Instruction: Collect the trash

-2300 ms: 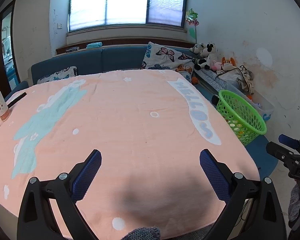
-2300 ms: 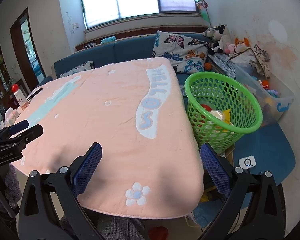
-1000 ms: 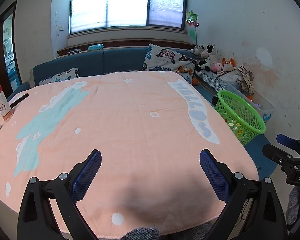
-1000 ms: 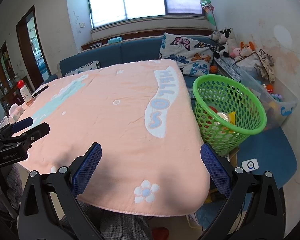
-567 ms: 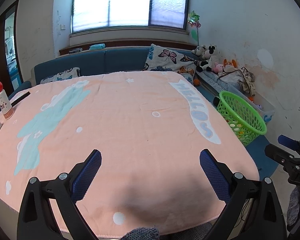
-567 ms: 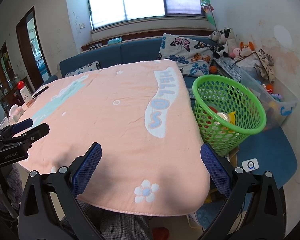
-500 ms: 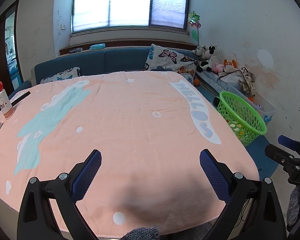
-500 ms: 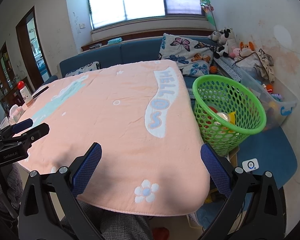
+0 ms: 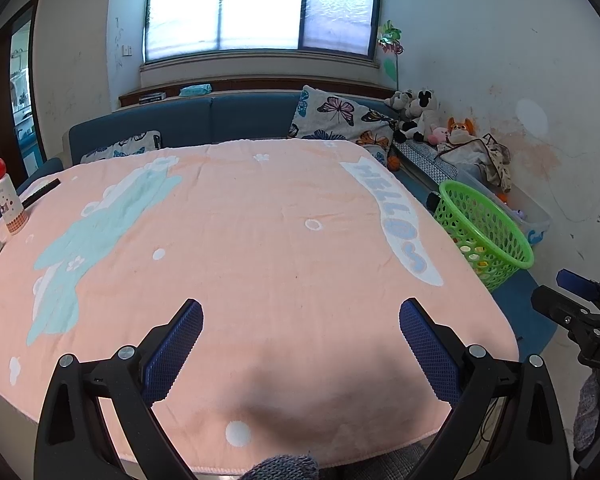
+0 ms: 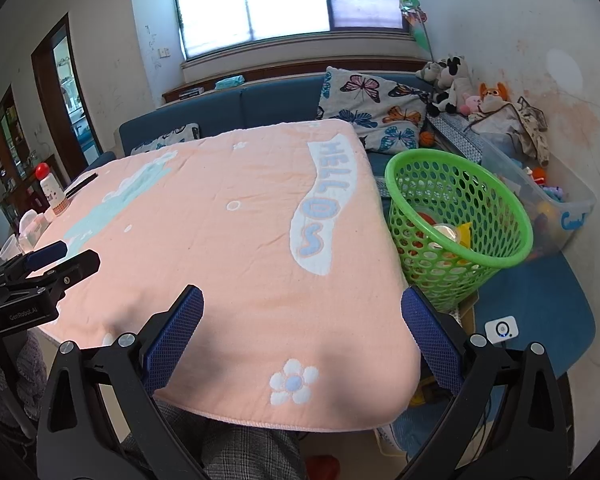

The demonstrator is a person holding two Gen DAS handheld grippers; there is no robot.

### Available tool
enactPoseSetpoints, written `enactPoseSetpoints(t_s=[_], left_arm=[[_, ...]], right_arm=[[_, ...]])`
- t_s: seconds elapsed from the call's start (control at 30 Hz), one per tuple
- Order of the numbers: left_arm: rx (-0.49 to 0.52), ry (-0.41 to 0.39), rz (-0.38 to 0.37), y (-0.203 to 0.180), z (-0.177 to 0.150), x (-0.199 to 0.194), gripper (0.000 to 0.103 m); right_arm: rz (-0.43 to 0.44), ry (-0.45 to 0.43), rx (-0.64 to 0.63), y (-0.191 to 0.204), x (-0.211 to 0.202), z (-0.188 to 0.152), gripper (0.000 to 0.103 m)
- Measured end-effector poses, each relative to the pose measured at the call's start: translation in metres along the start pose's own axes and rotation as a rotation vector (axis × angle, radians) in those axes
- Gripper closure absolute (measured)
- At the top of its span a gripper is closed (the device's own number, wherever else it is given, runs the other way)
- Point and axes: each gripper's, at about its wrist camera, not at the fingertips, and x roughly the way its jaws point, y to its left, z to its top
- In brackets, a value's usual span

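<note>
Little has moved since the earlier frames: both views have shifted only slightly, and we hold both grippers over the near edge of the table (image 9: pixel 260 240), which is draped in a peach towel cloth with a mint-green figure and a white "HELLO" band.

Our left gripper (image 9: pixel 300 344) has its jaws spread wide apart with nothing between them; only bare cloth lies ahead of them. Beyond its left jaw, at the table's far-left edge, stands a white bottle with a red round cap (image 9: pixel 6 200), just beside a thin black stick (image 9: pixel 40 192). Off past its right jaw sits the round green plastic mesh basket (image 9: pixel 484 232), below the table edge on the blue floor mat.

Our right gripper (image 10: pixel 302 344) likewise has its jaws wide apart and empty. The same basket (image 10: pixel 456 216) sits just ahead of its right jaw, close against the table's side, and holds the collected trash (image 10: pixel 444 236): a round clear lid, something yellow, something red. Past the left jaw we see the other gripper's black body.
</note>
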Motion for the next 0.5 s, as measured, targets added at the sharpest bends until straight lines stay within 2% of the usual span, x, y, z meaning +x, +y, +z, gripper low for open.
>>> enactPoseSetpoints(t_s=[0.5], left_arm=[[0.000,-0.001,0.006,-0.0002,-0.0019,0.0013,0.008]], right_arm=[[0.006,0.004,0.004,0.0020,0.0029,-0.0005,0.005]])
